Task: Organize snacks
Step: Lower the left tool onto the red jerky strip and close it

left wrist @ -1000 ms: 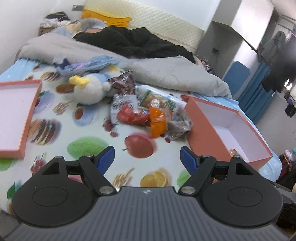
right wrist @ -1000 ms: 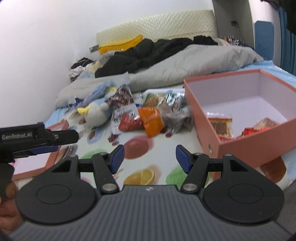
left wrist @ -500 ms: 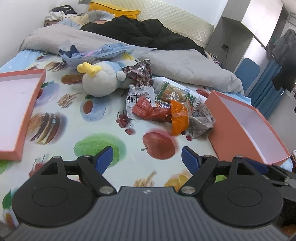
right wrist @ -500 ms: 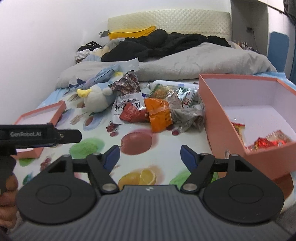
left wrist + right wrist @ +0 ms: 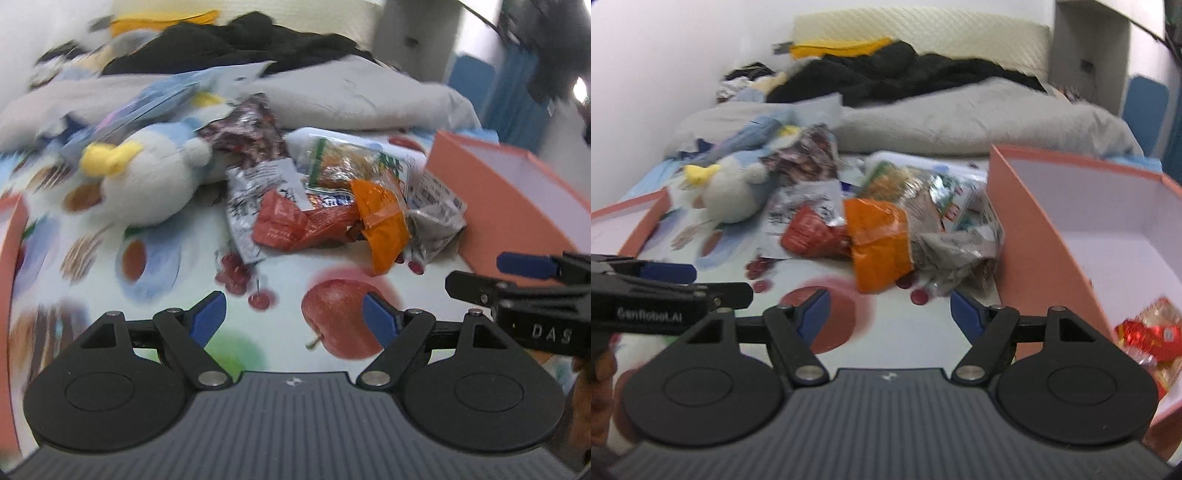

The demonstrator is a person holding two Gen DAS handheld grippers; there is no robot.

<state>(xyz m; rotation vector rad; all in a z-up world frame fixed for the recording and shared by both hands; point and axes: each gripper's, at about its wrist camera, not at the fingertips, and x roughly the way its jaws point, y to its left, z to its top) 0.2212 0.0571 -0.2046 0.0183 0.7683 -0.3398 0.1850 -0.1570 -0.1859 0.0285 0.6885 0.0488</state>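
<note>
A few snack packs (image 5: 1145,332) already lay in the orange box (image 5: 1034,229); most, the snack pile (image 5: 332,206), remained on the bed (image 5: 258,332) beside it. Left claw (image 5: 295,319) and right claw (image 5: 888,310) both apart, empty, aimed at the pile.

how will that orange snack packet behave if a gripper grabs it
The orange packet looks crinkled and thin, so it will probably flop and crumple. Its glossy film may slip between fingers. It lies partly on the red packet, so lifting may drag that along.
</note>
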